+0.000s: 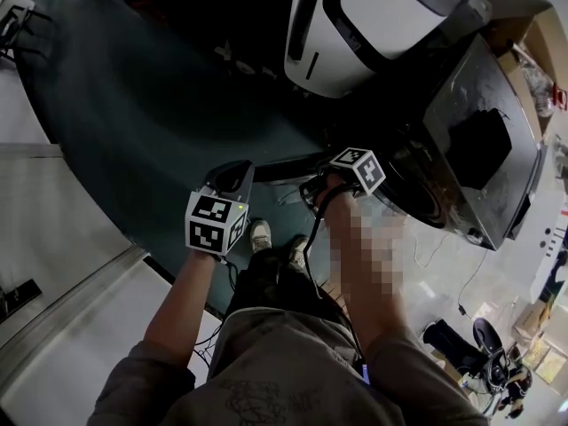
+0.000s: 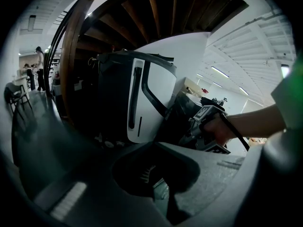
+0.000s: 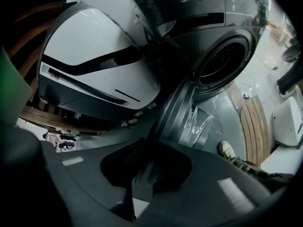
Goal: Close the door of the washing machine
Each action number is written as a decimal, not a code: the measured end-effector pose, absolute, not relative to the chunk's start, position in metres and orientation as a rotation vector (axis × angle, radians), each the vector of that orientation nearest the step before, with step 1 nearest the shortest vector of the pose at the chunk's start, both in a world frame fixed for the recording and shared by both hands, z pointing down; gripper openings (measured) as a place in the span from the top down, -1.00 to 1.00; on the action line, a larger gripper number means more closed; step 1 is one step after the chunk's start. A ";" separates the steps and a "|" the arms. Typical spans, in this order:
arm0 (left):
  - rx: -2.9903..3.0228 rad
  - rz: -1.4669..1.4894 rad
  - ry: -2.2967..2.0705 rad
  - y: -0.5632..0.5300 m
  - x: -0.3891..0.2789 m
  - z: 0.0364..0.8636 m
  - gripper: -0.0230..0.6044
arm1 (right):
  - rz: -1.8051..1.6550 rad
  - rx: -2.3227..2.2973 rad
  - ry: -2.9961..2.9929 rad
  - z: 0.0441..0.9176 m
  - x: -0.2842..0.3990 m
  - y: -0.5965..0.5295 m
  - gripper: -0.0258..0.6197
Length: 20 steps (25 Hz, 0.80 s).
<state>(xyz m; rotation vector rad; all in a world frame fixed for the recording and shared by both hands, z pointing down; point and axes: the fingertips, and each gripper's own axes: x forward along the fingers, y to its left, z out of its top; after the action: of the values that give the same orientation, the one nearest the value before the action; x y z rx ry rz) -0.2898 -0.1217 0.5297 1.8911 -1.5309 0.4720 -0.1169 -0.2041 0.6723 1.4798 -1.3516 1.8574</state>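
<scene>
Door open, right gripper at its free rim.

The door (image 3: 179, 109) stands swung out from the washing machine (image 3: 222, 51) and shows edge-on. Its rim runs straight down into the right gripper (image 3: 144, 171), whose jaws are nearly together and, as far as the dark view allows, pinching that rim (the drum mouth lies beyond, up and to the right). My judgement: the push goes toward the drum. The left gripper (image 1: 232, 177) hangs off to the left, jaws pressed together on nothing; it is the farther hand.

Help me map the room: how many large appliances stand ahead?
2. In the right gripper view, the dark washing machine stands right, door open; a white-and-black appliance stands left of it. Others may be hidden.
</scene>
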 end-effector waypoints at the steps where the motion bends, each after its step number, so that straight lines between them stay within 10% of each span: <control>1: 1.891 0.470 -1.528 -0.120 -0.288 0.529 0.57 | 1.854 1.475 -1.354 0.672 -0.115 -0.202 0.69; 20: 1.852 0.463 -1.454 -0.072 -0.255 0.534 0.57 | 1.710 1.401 -1.403 0.681 -0.048 -0.132 0.20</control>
<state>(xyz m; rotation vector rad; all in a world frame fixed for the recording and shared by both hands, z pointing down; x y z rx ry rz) -0.2550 -0.0718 0.5342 1.8518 -1.4536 0.4631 -0.0480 -0.1316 0.6806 1.4013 -1.4027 1.7103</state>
